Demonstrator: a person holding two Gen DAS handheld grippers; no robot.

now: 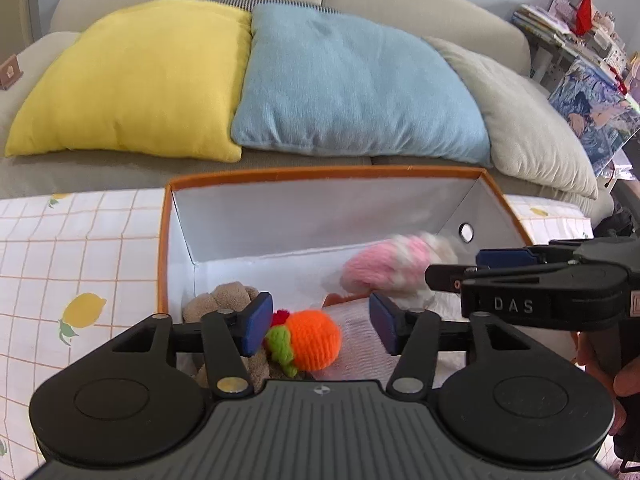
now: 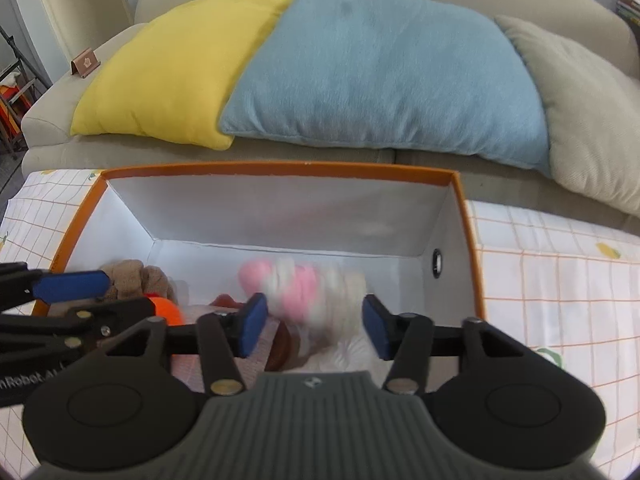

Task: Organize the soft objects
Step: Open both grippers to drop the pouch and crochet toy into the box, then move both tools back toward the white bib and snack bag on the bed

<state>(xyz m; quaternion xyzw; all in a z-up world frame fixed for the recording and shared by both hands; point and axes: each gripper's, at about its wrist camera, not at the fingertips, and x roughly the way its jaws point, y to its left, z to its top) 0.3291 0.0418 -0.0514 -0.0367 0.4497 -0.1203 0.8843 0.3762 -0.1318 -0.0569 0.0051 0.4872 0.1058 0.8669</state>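
Note:
An orange-rimmed white storage box [image 1: 280,174] [image 2: 280,169] stands on the table. Inside lie a brown plush [image 1: 224,300] [image 2: 132,276], an orange crocheted fruit with green leaves [image 1: 314,340] [image 2: 166,308] and pale cloth items. A pink and white plush [image 1: 396,268] [image 2: 304,292], blurred, is in the air inside the box. My left gripper [image 1: 320,326] is open over the box, the orange fruit loose between its pads. My right gripper [image 2: 314,330] [image 1: 460,270] is open, with the pink plush just beyond its pads, apart from them.
The table wears a white checked cloth with lemon prints [image 1: 80,272] [image 2: 560,280]. Behind it a beige sofa holds a yellow pillow [image 1: 136,80], a blue pillow [image 1: 352,84] and a grey pillow [image 1: 532,120]. Cluttered shelves [image 1: 580,32] stand at the far right.

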